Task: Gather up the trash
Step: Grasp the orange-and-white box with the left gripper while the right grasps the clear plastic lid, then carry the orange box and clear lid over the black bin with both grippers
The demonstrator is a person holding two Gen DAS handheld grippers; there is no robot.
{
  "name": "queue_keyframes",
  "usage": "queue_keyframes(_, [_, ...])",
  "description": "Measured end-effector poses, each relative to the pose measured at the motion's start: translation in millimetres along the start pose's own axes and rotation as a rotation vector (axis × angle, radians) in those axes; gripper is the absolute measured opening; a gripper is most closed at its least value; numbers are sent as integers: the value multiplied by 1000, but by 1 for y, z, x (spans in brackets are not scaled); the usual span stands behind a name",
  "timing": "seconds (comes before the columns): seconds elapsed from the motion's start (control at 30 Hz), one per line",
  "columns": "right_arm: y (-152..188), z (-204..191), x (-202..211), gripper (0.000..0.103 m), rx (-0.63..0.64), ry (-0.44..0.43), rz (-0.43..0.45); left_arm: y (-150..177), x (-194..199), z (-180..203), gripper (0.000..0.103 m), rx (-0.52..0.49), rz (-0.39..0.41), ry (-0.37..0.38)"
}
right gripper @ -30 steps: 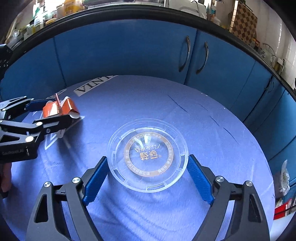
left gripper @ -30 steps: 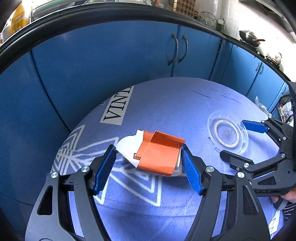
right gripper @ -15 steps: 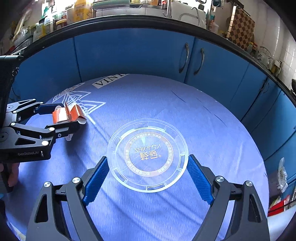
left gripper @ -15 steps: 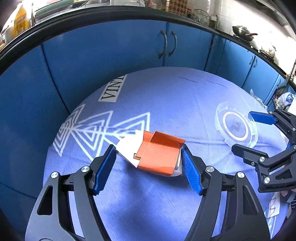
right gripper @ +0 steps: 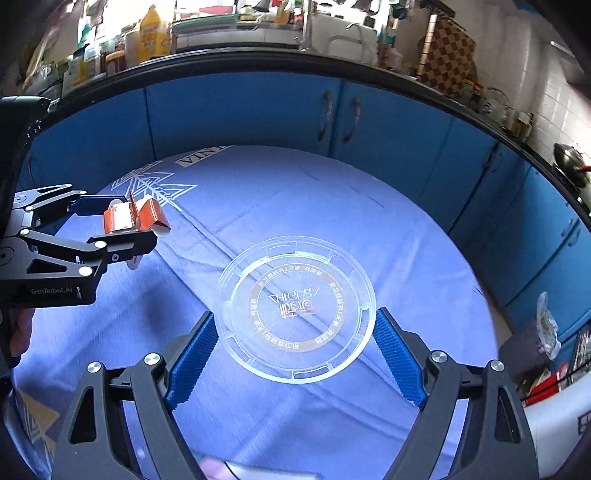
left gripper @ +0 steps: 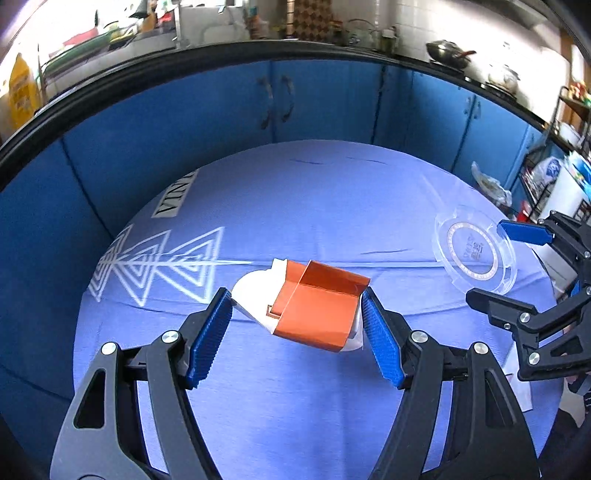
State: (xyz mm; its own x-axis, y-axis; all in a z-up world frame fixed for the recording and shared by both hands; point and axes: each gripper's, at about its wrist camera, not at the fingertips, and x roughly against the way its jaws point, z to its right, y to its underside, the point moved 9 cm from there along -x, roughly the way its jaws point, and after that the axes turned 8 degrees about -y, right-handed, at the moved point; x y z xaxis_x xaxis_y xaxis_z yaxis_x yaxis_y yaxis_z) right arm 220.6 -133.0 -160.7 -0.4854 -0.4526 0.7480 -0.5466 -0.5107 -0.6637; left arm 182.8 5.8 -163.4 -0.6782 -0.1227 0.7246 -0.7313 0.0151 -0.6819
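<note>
My left gripper (left gripper: 297, 332) is shut on an orange and white folded carton (left gripper: 314, 306) and holds it above the round table with the blue cloth (left gripper: 295, 192). The carton also shows in the right wrist view (right gripper: 129, 218), between the left gripper's fingers (right gripper: 122, 247). My right gripper (right gripper: 295, 354) is shut on a clear round plastic lid (right gripper: 297, 306) with printed lettering and holds it above the cloth. The lid also shows at the right of the left wrist view (left gripper: 474, 253), beside the right gripper's blue pad (left gripper: 524, 233).
Blue cabinets (left gripper: 277, 103) curve behind the table, with a cluttered counter (right gripper: 221, 33) above them. A plastic bag (right gripper: 546, 325) and shelves with packets (left gripper: 554, 184) stand to the right. A white paper (left gripper: 521, 384) lies at the table's right edge.
Both grippers have risen and drawn back from the table with the carton and the lid still held. More of the cloth and the counter now shows.
</note>
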Motion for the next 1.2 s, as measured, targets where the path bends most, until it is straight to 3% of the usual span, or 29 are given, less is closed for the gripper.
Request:
queue_keyframes(0.4, [32, 42, 52, 83, -57, 57, 56, -9, 18, 72, 70, -118, 31, 36])
queue_keyframes(1.2, [79, 128, 98, 83, -212, 136, 121, -41, 25, 209, 70, -322, 69, 109])
